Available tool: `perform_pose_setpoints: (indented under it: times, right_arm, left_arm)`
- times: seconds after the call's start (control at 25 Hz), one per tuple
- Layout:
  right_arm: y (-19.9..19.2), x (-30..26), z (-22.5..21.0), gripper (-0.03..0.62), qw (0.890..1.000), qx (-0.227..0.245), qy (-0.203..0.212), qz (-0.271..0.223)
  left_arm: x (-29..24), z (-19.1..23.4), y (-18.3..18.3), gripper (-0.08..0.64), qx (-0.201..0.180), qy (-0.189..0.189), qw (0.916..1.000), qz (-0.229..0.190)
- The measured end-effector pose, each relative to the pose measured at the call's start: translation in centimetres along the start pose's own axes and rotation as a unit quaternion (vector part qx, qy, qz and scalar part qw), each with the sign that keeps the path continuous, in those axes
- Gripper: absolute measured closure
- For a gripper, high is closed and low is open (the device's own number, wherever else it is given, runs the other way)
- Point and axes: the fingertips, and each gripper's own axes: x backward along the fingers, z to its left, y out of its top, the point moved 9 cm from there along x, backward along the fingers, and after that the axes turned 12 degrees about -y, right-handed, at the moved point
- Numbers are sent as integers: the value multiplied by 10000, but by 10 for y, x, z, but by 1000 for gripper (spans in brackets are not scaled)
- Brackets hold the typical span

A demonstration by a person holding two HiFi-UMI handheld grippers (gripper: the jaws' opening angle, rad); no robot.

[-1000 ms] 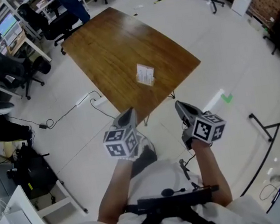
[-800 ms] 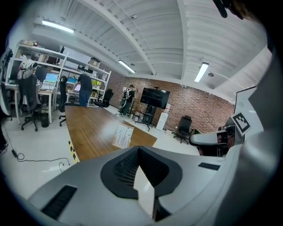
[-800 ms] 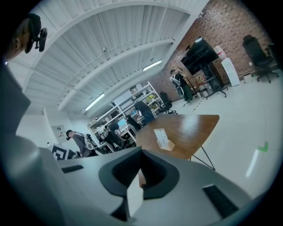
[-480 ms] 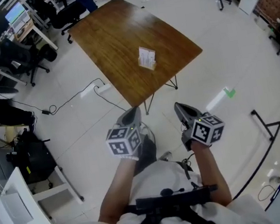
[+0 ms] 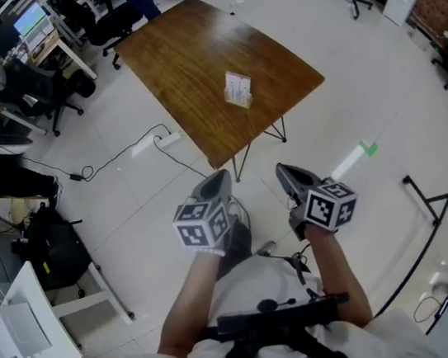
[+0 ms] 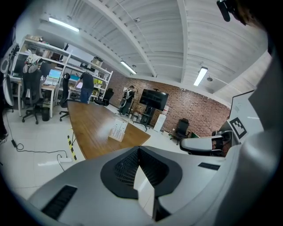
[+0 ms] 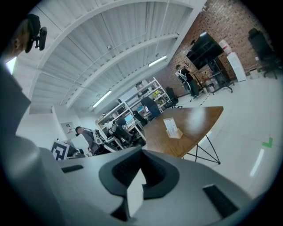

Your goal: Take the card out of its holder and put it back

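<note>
**Near.** Your left hand-held gripper (image 5: 214,182) and right hand-held gripper (image 5: 288,174) sit side by side in front of your body. Both are above the white floor (image 5: 130,221), short of the tabletop's near corner, and both point toward the tabletop. In the left gripper view, the jaws of the left hand-held gripper (image 6: 139,149) meet along one seam. They are closed, with nothing between them. The right gripper view shows the same for the right hand-held gripper (image 7: 140,152): jaws together, gripping nothing.

**Middle.** The brown wooden tabletop (image 5: 180,55) lies ahead of you, one corner turned your way. The holder (image 5: 240,99) rests on its nearer half, well apart from both hand-held grippers. The card (image 5: 235,85) stands upright inside the holder. It is a white sheet with rows of small print, too fine to read. Both gripper views confirm that the card (image 7: 169,125) is seated in the holder (image 7: 177,134), with its lower edge down in the holder's base.

**Far.** A green mark (image 5: 363,150) lies on the floor to the right of the tabletop. Black office chairs (image 5: 33,98) stand past its left side.
</note>
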Motion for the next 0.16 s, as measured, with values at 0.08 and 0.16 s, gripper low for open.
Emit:
perform_pose_setpoints:
  times: [0.08, 0.16]
  right_arm:
    - [0, 2, 2, 588, 10000, 8, 20, -3]
    - [-1, 5, 4, 588, 10000, 19, 45, -16]
  left_arm:
    - [1, -4, -2, 560, -14, -71, 10000, 20]
    - [3, -7, -4, 560, -39, -141, 9999, 37]
